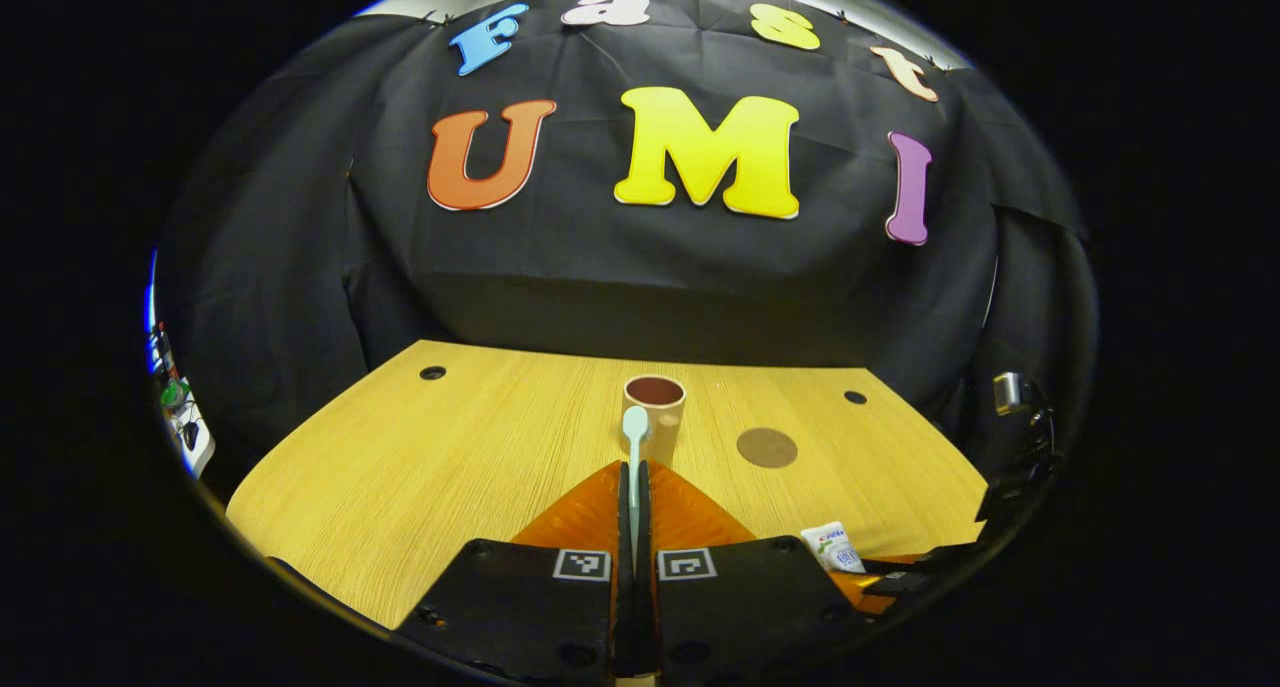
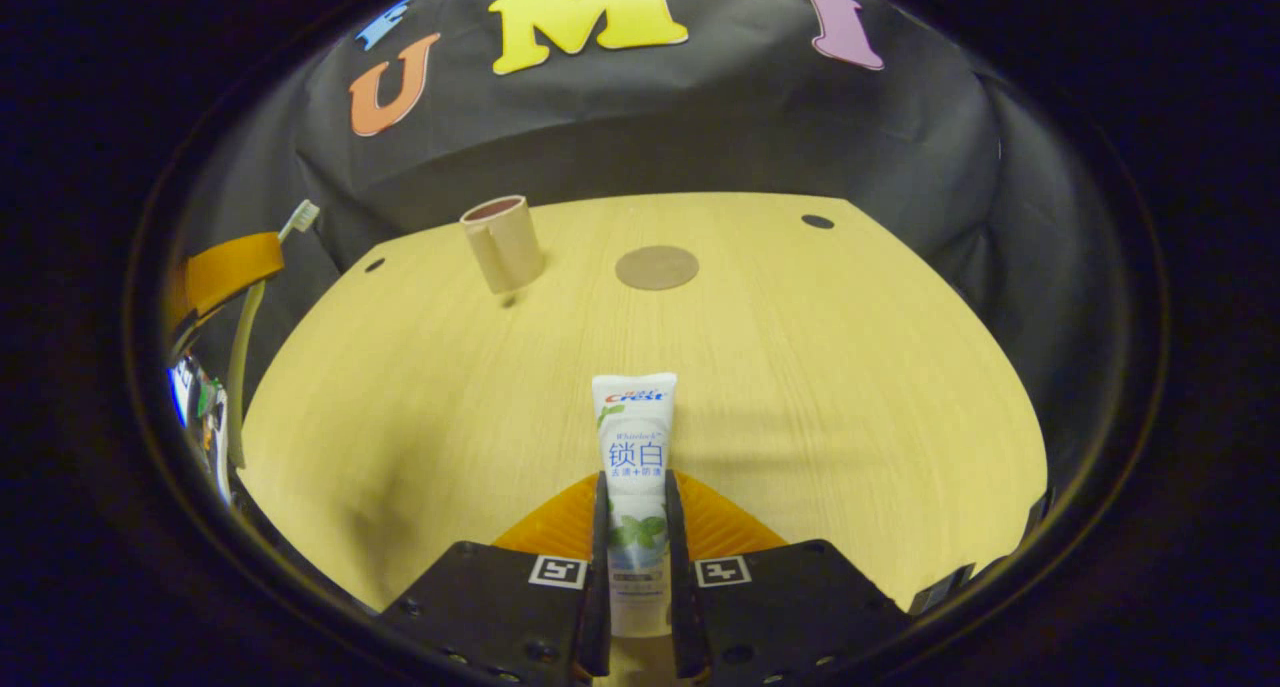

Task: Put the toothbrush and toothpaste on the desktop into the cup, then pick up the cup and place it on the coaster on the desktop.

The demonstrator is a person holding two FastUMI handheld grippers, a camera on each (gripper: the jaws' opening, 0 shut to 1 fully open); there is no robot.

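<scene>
left gripper view: left gripper (image 1: 634,492) at the near edge, fingers pressed together on the thin handle of a pale toothbrush (image 1: 635,437), pinching it. toothbrush pointing away toward the far side, its rounded end overlapping the near wall of a tan cup (image 1: 655,417); hard to tell from this angle whether touching the cup or hanging in front of it. cup upright on the wooden desktop (image 1: 420,467), around the middle, dark inside. round brown coaster (image 1: 767,448) flat on the desktop, just right of the cup and apart from it. at the near right, the end of a white toothpaste (image 1: 835,547) tube.

right gripper view: right gripper (image 2: 637,527) at the near edge, fingers clamped on both sides of the toothpaste (image 2: 634,447), tube pointing forward with its flat end farthest away, above the desktop (image 2: 850,387). cup (image 2: 503,243) far and to the left, leaning in the fisheye. coaster (image 2: 657,267) to its right, bare, near the far edge. at the far left, the left gripper (image 2: 225,272) seen from the side, with the toothbrush (image 2: 298,217) bristles sticking out beyond it, well apart from the cup.
</scene>
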